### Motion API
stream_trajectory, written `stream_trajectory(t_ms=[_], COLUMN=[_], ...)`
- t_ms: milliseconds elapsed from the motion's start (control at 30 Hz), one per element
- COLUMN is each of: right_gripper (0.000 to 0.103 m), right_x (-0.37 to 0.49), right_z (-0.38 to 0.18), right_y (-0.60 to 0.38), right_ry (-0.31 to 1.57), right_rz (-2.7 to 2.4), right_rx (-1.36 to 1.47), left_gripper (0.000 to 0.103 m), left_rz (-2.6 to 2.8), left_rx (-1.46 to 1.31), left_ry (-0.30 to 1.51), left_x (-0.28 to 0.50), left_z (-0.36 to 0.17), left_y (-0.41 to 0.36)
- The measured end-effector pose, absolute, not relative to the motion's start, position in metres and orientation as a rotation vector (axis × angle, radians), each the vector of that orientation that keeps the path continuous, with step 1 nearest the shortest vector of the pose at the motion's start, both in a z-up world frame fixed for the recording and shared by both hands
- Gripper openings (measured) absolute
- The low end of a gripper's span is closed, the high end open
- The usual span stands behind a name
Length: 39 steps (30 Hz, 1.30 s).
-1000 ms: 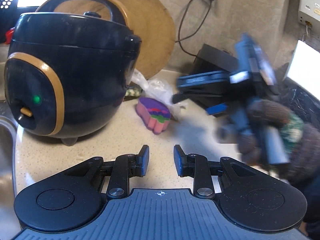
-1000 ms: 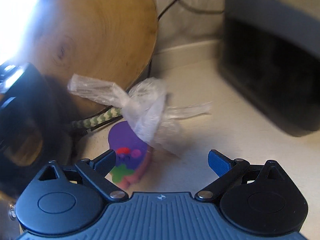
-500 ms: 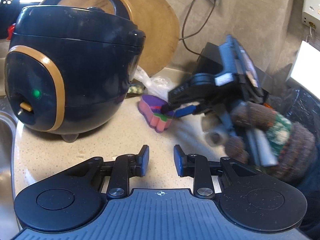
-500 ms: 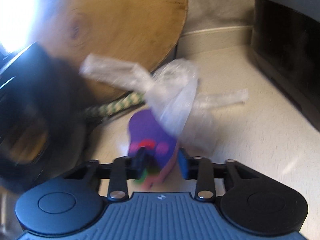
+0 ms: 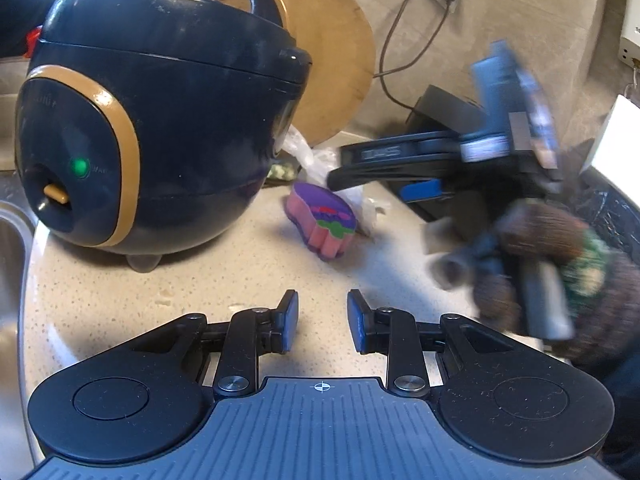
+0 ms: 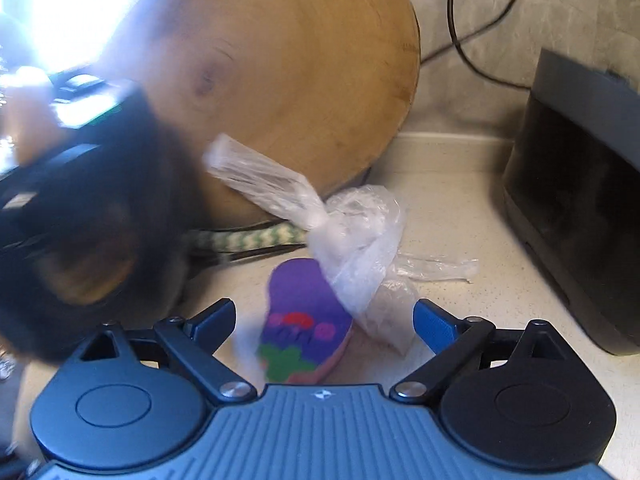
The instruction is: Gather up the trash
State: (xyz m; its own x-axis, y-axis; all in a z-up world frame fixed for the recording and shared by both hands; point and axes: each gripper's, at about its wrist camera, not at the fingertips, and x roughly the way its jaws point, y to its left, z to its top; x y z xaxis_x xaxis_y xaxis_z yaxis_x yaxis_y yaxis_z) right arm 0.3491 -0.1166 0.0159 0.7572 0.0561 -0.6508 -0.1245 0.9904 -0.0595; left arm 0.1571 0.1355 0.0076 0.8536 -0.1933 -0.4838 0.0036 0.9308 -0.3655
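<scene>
My right claw (image 6: 324,320) is opening wide around the purple sponge (image 6: 306,324), gripping nothing, beside the knotted plastic bag (image 6: 356,240) near the counter's back edge; left claw (image 5: 319,320) waits, part open, empty.

bag (image 6: 360,236): clear plastic, knotted, crumpled, on desk (image 6: 460,216).
toy (image 6: 306,322): purple-pink foam, flat, touching bag's front.

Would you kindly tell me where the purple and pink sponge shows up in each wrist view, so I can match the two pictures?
Left wrist view: the purple and pink sponge lies on the counter at centre, right of the dark rice cooker.
Right wrist view: the sponge is low at centre, between the opening jaws of the right hand-held gripper, untouched.
Shared landmark: the round wooden board leaning behind it.
</scene>
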Motion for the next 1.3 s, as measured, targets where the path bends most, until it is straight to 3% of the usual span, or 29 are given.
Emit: stream_trajectory(t_ms=[267,333,400,467,633,833,1067,1133,1200,1300], right_gripper=[0.093,0.074,0.048,0.032,0.011,0.010,0.011,0.022,0.047,0.053], right_x=[0.410,0.409,0.399,0.383,0.334,0.260,0.190,0.176,0.163,0.147], right_z=[-0.015,-0.012,-0.006,0.000,0.005,0.026,0.040,0.036,0.032,0.028], right_y=[-0.133,-0.141,-0.145,-0.145,-0.154,-0.155,-0.174,-0.183,-0.196,-0.209], right_ry=[0.751,0.782,0.813,0.833,0.890,0.888,0.709,0.646,0.634,0.615], right_rz=[0.036,0.095,0.159,0.201,0.265,0.375,0.262,0.172,0.167,0.153], right_rx=[0.014,0.079,0.105,0.099,0.163,0.125,0.029,0.031,0.089,0.109], left_gripper=[0.030,0.030,0.030,0.030,0.030,0.030,0.030,0.030,0.030,0.030], left_rz=[-0.107,-0.107,-0.106,-0.104,-0.108,-0.117,-0.144,-0.146,-0.137,-0.154], left_rx=[-0.360,-0.360,-0.365,-0.367,-0.368,-0.366,-0.383,-0.355,-0.317,-0.254], left_ry=[0.538,0.539,0.538,0.537,0.534,0.527,0.539,0.512,0.499,0.471], left_x=[0.156,0.156,0.155,0.155,0.153,0.152,0.156,0.157,0.155,0.147], left_z=[0.006,0.006,0.007,0.007,0.008,0.008,0.006,0.009,0.015,0.030], left_y=[0.137,0.137,0.138,0.138,0.137,0.139,0.145,0.142,0.136,0.123])
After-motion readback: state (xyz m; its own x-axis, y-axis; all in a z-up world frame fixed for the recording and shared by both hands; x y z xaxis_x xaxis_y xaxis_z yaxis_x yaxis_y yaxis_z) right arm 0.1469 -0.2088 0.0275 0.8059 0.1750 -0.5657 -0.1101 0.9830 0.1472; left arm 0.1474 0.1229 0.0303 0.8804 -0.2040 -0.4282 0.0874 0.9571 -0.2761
